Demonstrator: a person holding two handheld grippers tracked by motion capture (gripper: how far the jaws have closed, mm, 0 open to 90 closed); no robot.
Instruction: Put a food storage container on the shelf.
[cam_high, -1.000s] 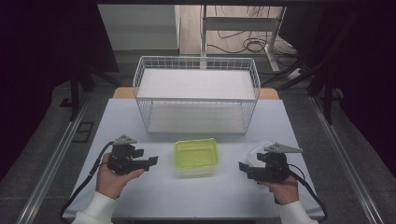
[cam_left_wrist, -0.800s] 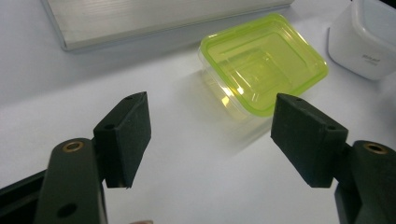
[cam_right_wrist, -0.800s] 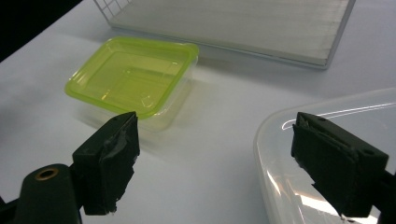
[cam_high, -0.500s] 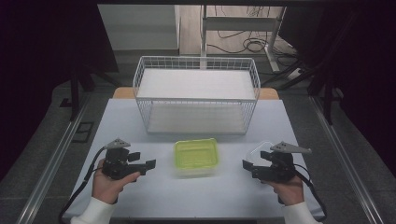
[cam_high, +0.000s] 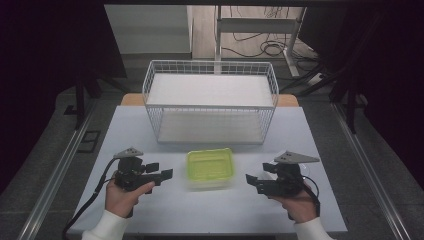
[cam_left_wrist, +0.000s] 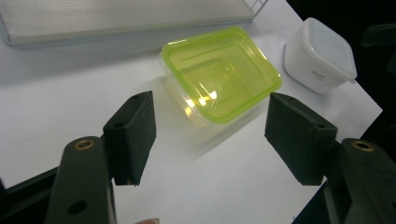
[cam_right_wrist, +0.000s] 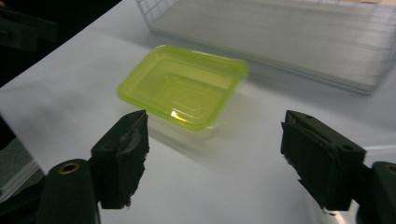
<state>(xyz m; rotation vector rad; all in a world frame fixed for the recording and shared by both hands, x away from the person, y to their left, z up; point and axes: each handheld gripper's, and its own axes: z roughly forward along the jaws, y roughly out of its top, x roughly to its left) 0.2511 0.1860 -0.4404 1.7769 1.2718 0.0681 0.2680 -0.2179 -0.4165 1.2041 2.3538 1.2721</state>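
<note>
Bright overhead light on the table (cam_high: 150, 210); dark surroundings; right gripper view looks slightly blurred.

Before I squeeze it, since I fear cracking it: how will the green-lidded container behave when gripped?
The green-lidded container looks thin, clear and empty, so probably light and somewhat flexible; squeeze gently. Its glossy lid may be slippery. Low and flat, it should slide rather than tip on the table.

A white table (cam_high: 300, 130) is set on a grey floor (cam_high: 55, 165); cables (cam_high: 260, 47) are strewn beyond, flanked by dark curtains (cam_high: 50, 45).
</note>
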